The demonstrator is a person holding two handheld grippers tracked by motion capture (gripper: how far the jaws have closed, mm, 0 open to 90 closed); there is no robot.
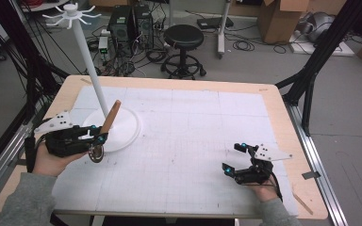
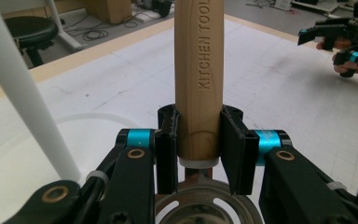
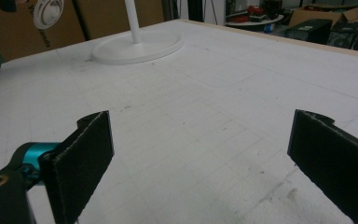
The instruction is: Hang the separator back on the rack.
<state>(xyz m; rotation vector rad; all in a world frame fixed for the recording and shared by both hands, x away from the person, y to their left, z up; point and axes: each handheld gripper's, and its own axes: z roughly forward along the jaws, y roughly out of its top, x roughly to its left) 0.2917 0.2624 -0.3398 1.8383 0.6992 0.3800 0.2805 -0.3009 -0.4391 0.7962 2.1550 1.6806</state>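
My left gripper (image 1: pixel 98 136) (image 2: pixel 198 126) is shut on the lower end of a kitchen tool's wooden handle (image 1: pixel 110 117) (image 2: pixel 199 70), which stands upright. The tool's round slotted metal head (image 1: pixel 95 154) (image 2: pixel 205 205) hangs below the jaws. It is held at the near left edge of the round base (image 1: pixel 122 127) of a white hook stand, whose pole (image 1: pixel 88 61) (image 2: pixel 23 88) rises to a ring of hooks (image 1: pixel 70 14). My right gripper (image 1: pixel 234 158) (image 3: pixel 200 158) stands open and empty, low over the mat at the near right.
A white gridded mat (image 1: pixel 193 127) covers the wooden table (image 1: pixel 273 99). Beyond the far edge stand a black stool (image 1: pixel 184 37), computer towers (image 1: pixel 132 23) and cardboard boxes (image 1: pixel 280 19). A black frame post (image 1: pixel 311 70) rises at the right.
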